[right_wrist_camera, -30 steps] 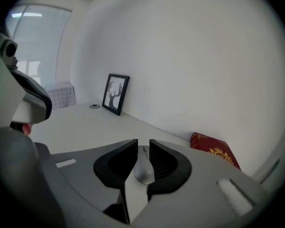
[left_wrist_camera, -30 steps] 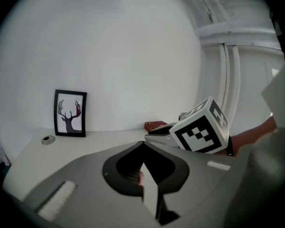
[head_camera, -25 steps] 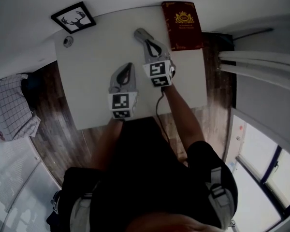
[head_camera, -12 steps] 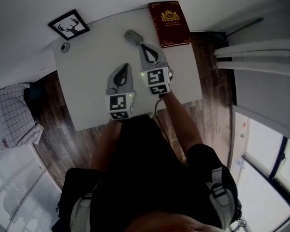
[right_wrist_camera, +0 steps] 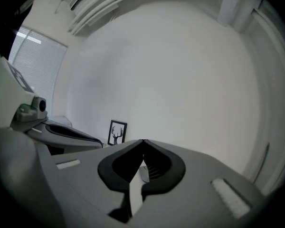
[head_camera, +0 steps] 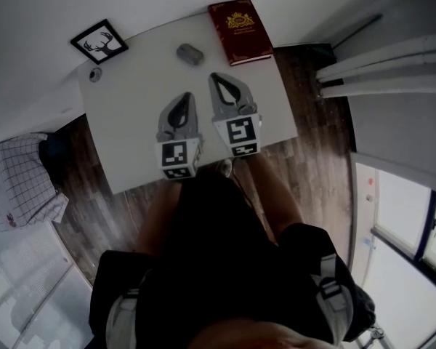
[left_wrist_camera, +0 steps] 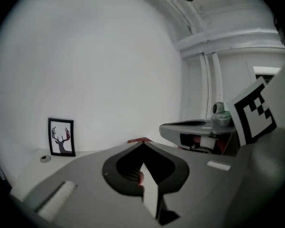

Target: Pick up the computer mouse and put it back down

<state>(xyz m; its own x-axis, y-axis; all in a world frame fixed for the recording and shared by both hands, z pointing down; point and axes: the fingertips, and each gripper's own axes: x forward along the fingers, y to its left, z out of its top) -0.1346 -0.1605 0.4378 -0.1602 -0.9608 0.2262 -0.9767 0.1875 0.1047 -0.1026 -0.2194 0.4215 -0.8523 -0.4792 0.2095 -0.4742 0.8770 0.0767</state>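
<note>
The computer mouse [head_camera: 190, 53] is sat on the white bench [head_camera: 131, 122] near the far edge, just left of the red book [head_camera: 240, 22], and nothing is touching it. Both sets of tongs are held up off the surface on the near side of it. The left tongs [head_camera: 188, 97] are clenched tip to tip with nothing caught in them, and the same goes for the right tongs [head_camera: 218, 78], which are the closer pair to the mouse but clearly apart from it.

Handling-wise, it'd be guessed as light, rigid plastic with a smooth rounded shell. So nothing squishy, but it could easily be squirted out of a pinch if it's taken over the domed top. The two long flanks are probably where it should be gripped, low down and about mid-length, with the tongs brought in from above. It isn't likely to be damaged by a modest squeeze, though a button or the wheel could get pressed if the front end is grabbed. No cable can be made out.

As for containers, none can be seen. The only other things on the bench are a framed deer picture [head_camera: 99, 41] and a small round thing [head_camera: 95, 75] beside it that's too small to be identified.
</note>
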